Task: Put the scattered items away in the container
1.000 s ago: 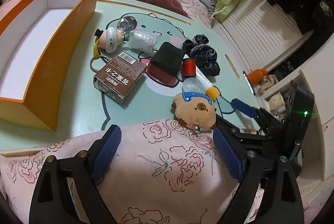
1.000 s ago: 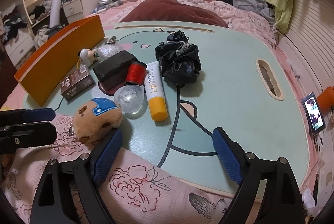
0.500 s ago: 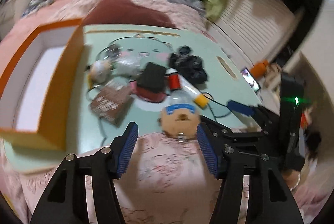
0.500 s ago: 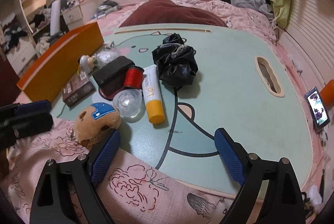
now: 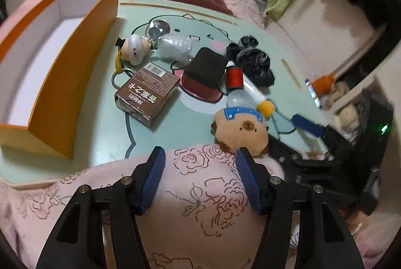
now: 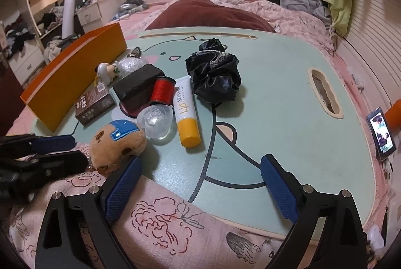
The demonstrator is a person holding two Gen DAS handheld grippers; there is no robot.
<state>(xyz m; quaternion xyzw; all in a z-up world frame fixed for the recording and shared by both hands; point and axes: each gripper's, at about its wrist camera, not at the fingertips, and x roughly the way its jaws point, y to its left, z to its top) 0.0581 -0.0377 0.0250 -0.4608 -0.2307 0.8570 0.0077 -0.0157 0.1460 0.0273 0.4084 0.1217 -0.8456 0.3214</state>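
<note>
- The left claw (image 5: pixel 200 177) is seen half spread and widening a bit, nothing caught between its blue pads, only the pink rose-print blanket (image 5: pixel 195 206) under it.
- The plush bear (image 5: pixel 241 130) is parked right at the tip of the left claw's right finger, at the near edge of the mint counter (image 5: pixel 195 123); actual contact can't be told.
- The right claw (image 6: pixel 200 187) is spread wide and opening further, nothing gripped; the same bear (image 6: pixel 116 146) is found just beside its left finger.
- Just ahead of the right claw, a yellow-capped lip tube (image 6: pixel 186 111), a clear dome lid (image 6: pixel 155 118) and a red thread spool (image 6: pixel 163 90) are bunched together; the black scrunchie (image 6: pixel 215 75) is set further ahead.
- The brown box (image 5: pixel 147 95) is spotted ahead of the left claw, the little figurine keychain (image 5: pixel 134 49) beyond it.
- The orange container (image 5: pixel 62 63) is placed far left of the left claw, and looks empty inside.
</note>
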